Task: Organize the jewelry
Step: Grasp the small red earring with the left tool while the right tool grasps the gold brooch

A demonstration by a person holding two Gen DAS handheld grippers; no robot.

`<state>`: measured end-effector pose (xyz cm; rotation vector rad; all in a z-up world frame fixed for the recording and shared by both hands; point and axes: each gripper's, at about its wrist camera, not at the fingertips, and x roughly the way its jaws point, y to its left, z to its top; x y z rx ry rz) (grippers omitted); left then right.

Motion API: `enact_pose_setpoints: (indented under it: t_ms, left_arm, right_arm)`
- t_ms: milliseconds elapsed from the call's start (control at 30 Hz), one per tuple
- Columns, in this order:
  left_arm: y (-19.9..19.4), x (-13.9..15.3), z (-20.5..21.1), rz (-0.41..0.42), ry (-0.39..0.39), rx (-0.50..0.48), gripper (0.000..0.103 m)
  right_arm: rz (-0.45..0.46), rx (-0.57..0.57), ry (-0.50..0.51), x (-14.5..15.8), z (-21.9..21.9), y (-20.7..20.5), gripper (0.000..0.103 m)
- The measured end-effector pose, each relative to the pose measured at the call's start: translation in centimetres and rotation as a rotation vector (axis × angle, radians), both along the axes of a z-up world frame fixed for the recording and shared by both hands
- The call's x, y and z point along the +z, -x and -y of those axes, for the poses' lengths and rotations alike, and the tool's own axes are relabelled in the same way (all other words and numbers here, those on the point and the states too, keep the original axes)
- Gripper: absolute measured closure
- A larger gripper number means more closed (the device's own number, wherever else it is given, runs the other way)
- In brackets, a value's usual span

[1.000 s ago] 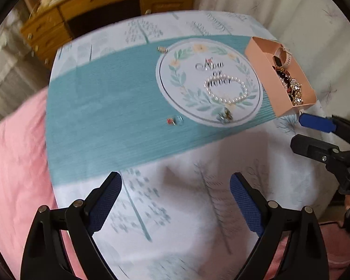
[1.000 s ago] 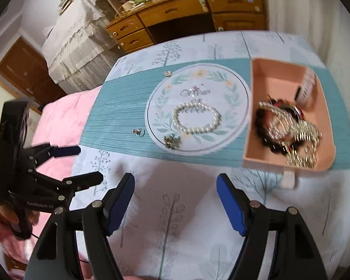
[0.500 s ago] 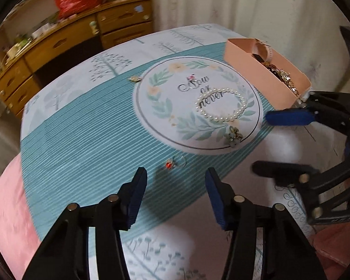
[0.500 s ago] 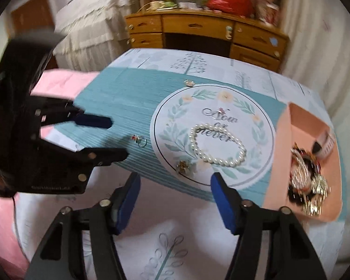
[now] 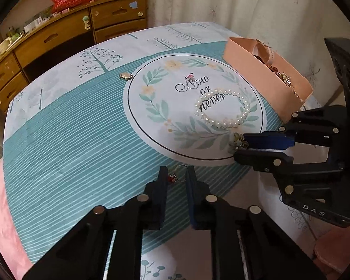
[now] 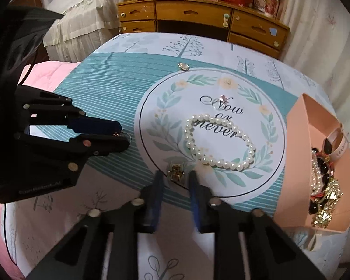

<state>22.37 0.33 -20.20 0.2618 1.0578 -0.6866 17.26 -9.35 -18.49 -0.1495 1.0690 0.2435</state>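
Left tongs (image 5: 176, 175) straddle ring (image 5: 177, 174); right tongs (image 6: 175, 176) seemingly straddle brooch (image 6: 175, 172).

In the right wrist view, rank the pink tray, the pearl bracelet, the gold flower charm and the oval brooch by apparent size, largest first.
1. pink tray
2. pearl bracelet
3. gold flower charm
4. oval brooch

The charm lies much nearer the camera than the brooch, so the last two places are unsure.

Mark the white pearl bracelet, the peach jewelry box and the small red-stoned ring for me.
white pearl bracelet (image 6: 221, 163): right wrist view, on the near strand of beads.
peach jewelry box (image 6: 291, 163): right wrist view, on its left outer wall.
small red-stoned ring (image 5: 175, 177): left wrist view, on its band beside the stone.
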Motion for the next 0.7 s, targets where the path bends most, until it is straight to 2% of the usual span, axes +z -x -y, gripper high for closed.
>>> enact_pose_setpoints:
  t_ms: [133,367,700]
  left_arm:
    - [-0.3,0.0,-0.3,-0.028,0.017,0.023,0.095]
    - [-0.3,0.4,-0.2,-0.044,-0.011,0.057,0.097]
    - [-0.7,4.0,-1.0,-0.098,0.03,0.223,0.097]
  right_arm:
    - [-0.009,0.001,-0.007,0.0,-0.1,-0.2,0.088]
    - [-0.023,-0.024,-0.048,0.7,0.1,-0.4,0.088]
    - [0.056,-0.068,-0.139,5.6,1.3,-0.1,0.088]
